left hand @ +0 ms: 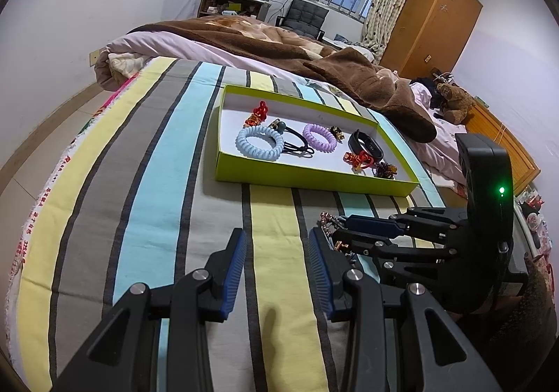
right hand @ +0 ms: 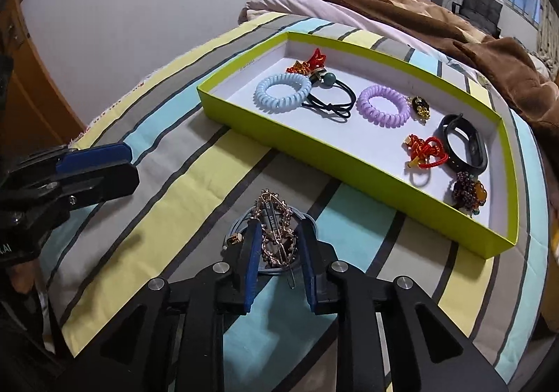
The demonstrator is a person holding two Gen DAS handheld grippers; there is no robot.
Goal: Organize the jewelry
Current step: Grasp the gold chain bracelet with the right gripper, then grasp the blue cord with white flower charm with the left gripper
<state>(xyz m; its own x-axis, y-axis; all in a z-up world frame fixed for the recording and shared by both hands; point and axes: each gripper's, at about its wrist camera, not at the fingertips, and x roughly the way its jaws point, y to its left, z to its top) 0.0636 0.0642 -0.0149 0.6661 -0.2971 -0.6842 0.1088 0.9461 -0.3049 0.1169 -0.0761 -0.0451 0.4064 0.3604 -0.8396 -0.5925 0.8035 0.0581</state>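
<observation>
A lime-green tray (left hand: 314,183) (right hand: 297,142) lies on the striped bedspread. It holds a blue coil hair tie (left hand: 259,141) (right hand: 283,89), a purple coil hair tie (left hand: 319,137) (right hand: 383,105), a black elastic (right hand: 332,98), red knot charms (right hand: 428,147), a black band (left hand: 367,146) (right hand: 466,145) and a beaded brooch (right hand: 468,193). My right gripper (right hand: 276,238) (left hand: 333,229) closes around a rose-gold hair clip (right hand: 276,231) lying on a grey-blue ring on the bed. My left gripper (left hand: 276,252) (right hand: 129,165) is open and empty, over the bedspread left of the clip.
A brown blanket (left hand: 297,50) and pink duvet lie bunched behind the tray. A teddy bear (left hand: 454,102) sits at the right of the bed. A wooden wardrobe (left hand: 433,22), a chair and a cluttered shelf stand at the far wall.
</observation>
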